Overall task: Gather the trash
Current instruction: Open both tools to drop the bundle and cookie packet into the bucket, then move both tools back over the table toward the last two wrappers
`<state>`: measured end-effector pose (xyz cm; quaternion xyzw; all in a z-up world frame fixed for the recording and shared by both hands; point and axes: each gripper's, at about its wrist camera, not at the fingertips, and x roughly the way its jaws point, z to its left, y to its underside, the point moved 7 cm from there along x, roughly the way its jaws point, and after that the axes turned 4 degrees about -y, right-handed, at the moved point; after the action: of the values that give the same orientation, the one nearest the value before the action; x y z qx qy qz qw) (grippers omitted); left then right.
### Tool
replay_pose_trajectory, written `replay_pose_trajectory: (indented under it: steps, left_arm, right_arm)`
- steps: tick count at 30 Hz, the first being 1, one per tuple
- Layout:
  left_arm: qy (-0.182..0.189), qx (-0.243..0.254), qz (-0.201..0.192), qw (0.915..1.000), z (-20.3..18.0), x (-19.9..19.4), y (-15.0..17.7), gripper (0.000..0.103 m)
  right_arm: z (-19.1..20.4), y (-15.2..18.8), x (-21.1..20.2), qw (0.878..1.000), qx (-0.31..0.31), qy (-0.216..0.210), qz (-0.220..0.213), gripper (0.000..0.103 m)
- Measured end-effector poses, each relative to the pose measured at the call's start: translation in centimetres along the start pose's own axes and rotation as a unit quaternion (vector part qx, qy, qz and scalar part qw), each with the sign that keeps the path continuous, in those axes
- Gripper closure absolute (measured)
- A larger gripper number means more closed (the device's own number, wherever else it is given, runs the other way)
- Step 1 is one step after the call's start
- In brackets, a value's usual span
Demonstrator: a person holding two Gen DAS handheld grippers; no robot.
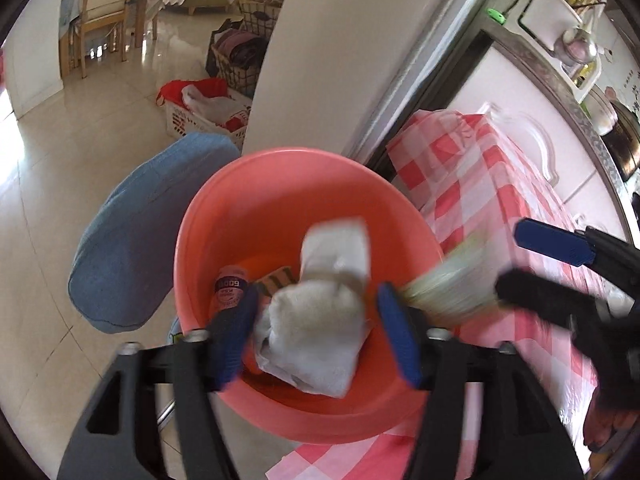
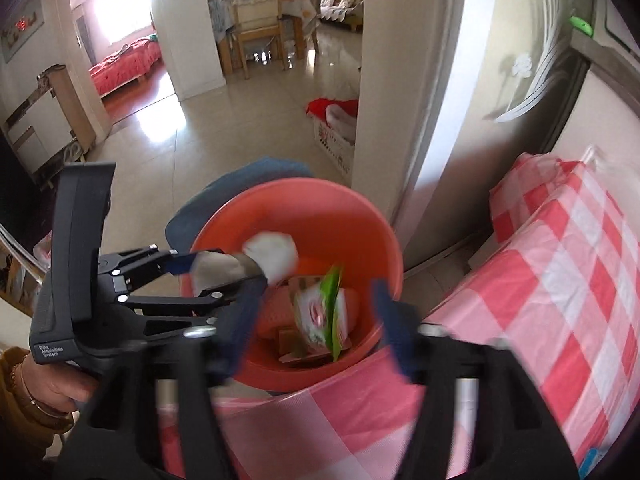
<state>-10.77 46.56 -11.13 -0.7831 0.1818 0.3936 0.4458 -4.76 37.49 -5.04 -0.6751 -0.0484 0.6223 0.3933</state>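
Note:
A coral plastic bin (image 1: 240, 204) stands beside the checked table, also in the right wrist view (image 2: 320, 208). My left gripper (image 1: 316, 320) hangs over it, jaws wide apart, with a crumpled white tissue (image 1: 320, 320) loose between them, apparently dropping into the bin. A pink-capped bottle (image 1: 232, 284) and a brown scrap (image 1: 276, 280) lie inside. My right gripper (image 2: 316, 320) is open over the bin, and a green-and-pink wrapper (image 2: 324, 312) falls from it. It shows blurred in the left wrist view (image 1: 448, 284). The left gripper (image 2: 228, 268) and tissue (image 2: 272, 254) appear in the right wrist view.
A red-and-white checked tablecloth (image 1: 480, 184) covers the table on the right (image 2: 560, 280). A blue cushioned chair (image 1: 140, 236) stands left of the bin. A white pillar (image 1: 320, 52) rises behind it. A laundry basket (image 1: 200, 116) sits on the tiled floor.

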Motion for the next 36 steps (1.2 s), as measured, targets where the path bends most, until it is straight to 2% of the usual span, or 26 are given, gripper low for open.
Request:
replay_pose_trajectory:
  steps: [1, 3, 9, 14, 19, 25, 30, 36]
  left_arm:
    - [0.003, -0.002, 0.001, 1.0000, 0.0, 0.0, 0.1, 0.028]
    - [0.001, -0.008, 0.003, 1.0000, 0.2, -0.1, 0.2, 0.021]
    - [0.004, -0.019, -0.009, 0.9998, 0.4, -1.6, 0.1, 0.016]
    - [0.014, -0.019, -0.016, 0.9996, -0.5, -3.0, -0.1, 0.015]
    - [0.030, -0.001, -0.022, 0.9993, -3.2, -4.2, 0.2, 0.015]
    - [0.047, 0.037, -0.022, 0.9980, -7.2, -5.3, 0.5, 0.015]
    - [0.061, 0.066, -0.021, 0.9957, -10.6, -6.1, 1.2, 0.014]
    - [0.068, 0.098, -0.012, 0.9927, -14.3, -6.4, 2.4, 0.014]
  right_arm:
    - [-0.1, 0.0, -0.2, 1.000, 0.001, 0.005, -0.006, 0.019]
    - [-0.6, 0.1, -1.1, 1.000, 0.007, 0.014, -0.021, 0.019]
    - [-3.3, 1.0, -5.8, 0.994, 0.060, 0.045, -0.079, 0.014]
    - [-6.2, 3.8, -10.1, 0.982, 0.125, 0.066, -0.126, 0.012]
    - [-8.1, 7.9, -13.3, 0.968, 0.180, 0.072, -0.157, 0.011]
    - [-8.8, 11.8, -15.7, 0.957, 0.216, 0.078, -0.175, 0.010]
    - [-9.6, 14.3, -17.0, 0.951, 0.229, 0.089, -0.188, 0.010]
    - [-11.5, 16.8, -19.3, 0.937, 0.263, 0.091, -0.210, 0.010]
